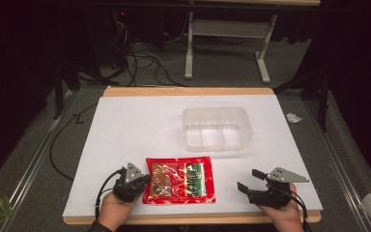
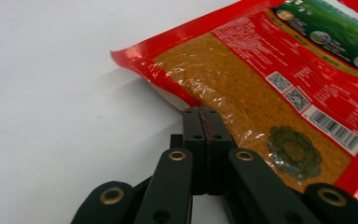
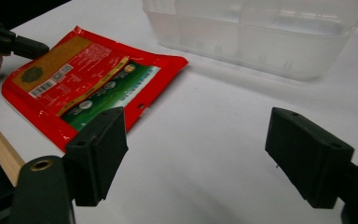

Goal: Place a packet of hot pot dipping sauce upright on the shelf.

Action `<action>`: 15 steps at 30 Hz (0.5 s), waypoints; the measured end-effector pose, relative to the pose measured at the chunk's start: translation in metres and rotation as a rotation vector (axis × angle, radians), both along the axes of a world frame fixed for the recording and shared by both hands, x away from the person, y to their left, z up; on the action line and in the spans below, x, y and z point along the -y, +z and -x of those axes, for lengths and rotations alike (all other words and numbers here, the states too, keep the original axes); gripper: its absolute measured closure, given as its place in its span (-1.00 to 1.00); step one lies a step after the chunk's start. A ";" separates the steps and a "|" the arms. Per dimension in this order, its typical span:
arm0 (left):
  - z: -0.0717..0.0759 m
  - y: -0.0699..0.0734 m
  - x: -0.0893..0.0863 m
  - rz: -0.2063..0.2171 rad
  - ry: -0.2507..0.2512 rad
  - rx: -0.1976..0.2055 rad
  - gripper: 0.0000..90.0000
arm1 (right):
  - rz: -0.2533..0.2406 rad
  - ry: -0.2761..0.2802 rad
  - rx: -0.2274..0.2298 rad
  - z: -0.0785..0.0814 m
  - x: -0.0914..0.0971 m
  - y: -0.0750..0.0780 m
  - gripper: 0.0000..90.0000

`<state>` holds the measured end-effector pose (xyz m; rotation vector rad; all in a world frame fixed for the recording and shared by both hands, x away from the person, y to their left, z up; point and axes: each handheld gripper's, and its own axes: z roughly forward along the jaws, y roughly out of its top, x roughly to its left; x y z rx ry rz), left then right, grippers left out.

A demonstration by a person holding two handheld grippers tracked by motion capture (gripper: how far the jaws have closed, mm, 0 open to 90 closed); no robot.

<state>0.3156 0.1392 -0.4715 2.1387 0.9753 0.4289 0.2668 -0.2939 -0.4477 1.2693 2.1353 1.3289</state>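
Left gripper (image 2: 200, 112): jaws fully closed, clamped on the left edge of the red packet (image 2: 279, 88), a strip of red foil visible between the pads. Left gripper (image 1: 142, 181) seen from above at the packet's left side, held in a hand (image 1: 113, 210) at the near table edge. Red packet (image 1: 179, 180) flat on the white table (image 1: 140, 125), near the front edge, clear window and barcode side facing up, left edge lifted slightly off the surface. Right gripper (image 3: 196, 158): jaws wide apart, nothing between them, bare table beneath. Right gripper (image 1: 250, 180) well apart from the packet's right edge, jaws aimed toward it. Clear plastic tub (image 1: 216, 128) beyond the packet, upright, farther back on the table, not touching packet (image 3: 84, 79) or grippers.
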 end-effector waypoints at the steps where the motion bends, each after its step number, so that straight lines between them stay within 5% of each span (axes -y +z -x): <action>1: 0.001 0.000 0.003 -0.003 -0.009 0.003 1.00 | 0.000 0.000 0.000 0.000 0.000 0.000 -0.52; 15: 0.000 0.000 0.024 -0.025 -0.044 0.032 1.00 | -0.008 0.018 -0.106 -0.012 -0.032 -0.012 -0.72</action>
